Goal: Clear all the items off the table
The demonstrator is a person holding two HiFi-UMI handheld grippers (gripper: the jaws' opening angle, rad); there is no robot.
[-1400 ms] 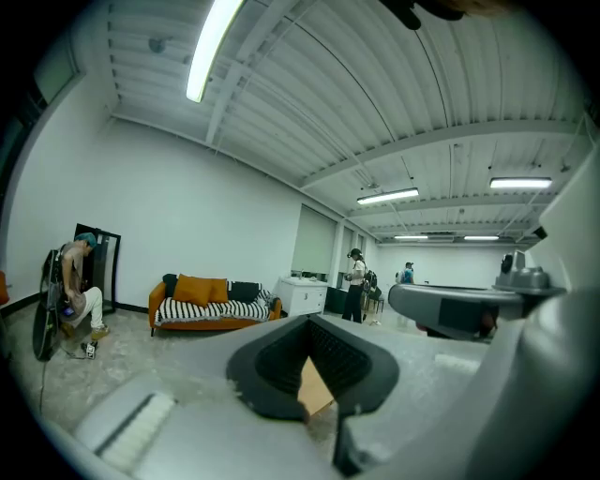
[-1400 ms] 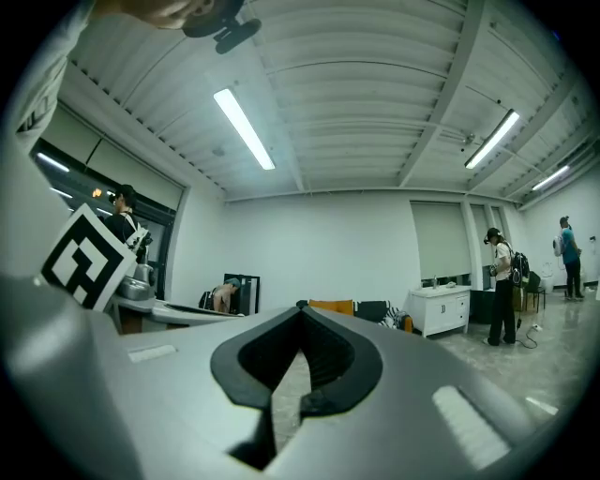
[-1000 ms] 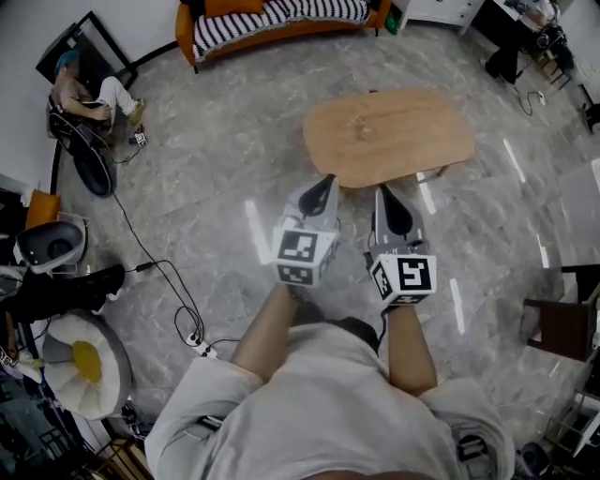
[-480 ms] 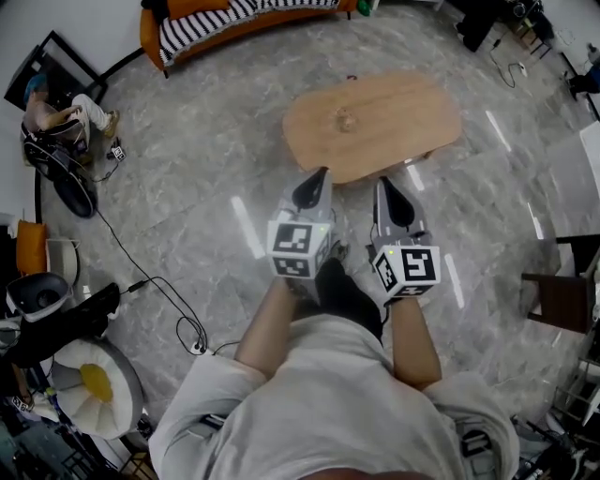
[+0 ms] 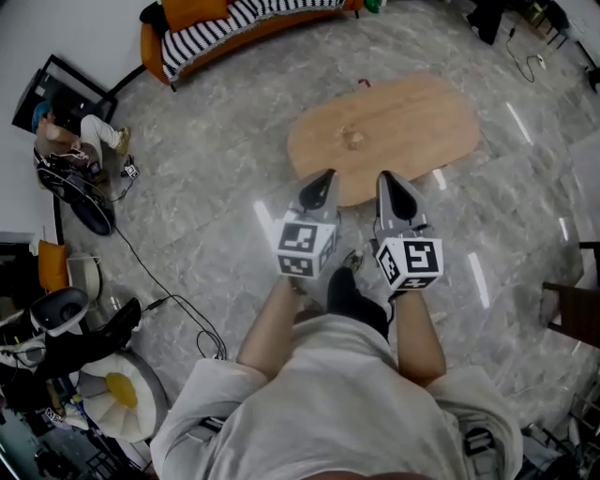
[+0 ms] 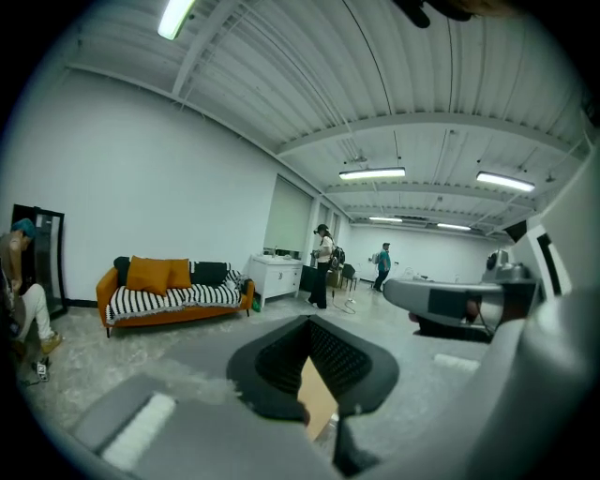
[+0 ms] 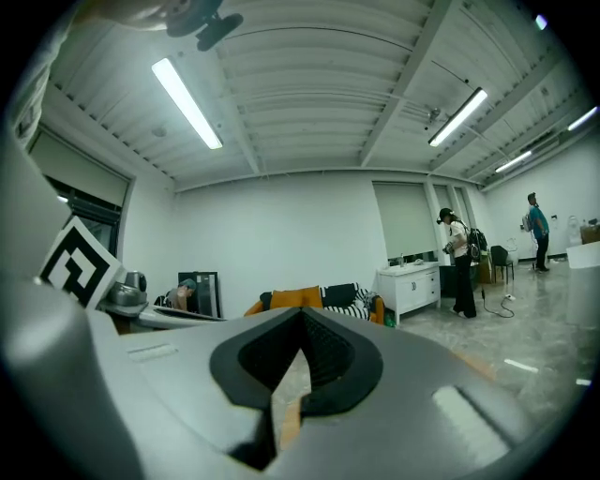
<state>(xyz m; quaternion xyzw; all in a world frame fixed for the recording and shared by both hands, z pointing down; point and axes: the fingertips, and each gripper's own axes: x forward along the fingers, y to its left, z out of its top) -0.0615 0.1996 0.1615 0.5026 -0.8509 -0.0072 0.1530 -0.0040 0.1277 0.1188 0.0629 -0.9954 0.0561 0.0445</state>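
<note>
Table (image 5: 412,112) lies lengthwise left-to-right; left gripper (image 5: 323,177) and right gripper (image 5: 386,177) closed.

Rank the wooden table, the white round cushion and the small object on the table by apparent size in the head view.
1. wooden table
2. white round cushion
3. small object on the table, by far the smallest

A small thing (image 5: 352,139) near the middle of the desk (image 5: 422,112) is too small to tell. The desk's near edge is hidden behind the left claw (image 5: 324,178) and the right claw (image 5: 387,178). The striped sofa (image 5: 239,17) is cut off by the head view's top edge.
</note>
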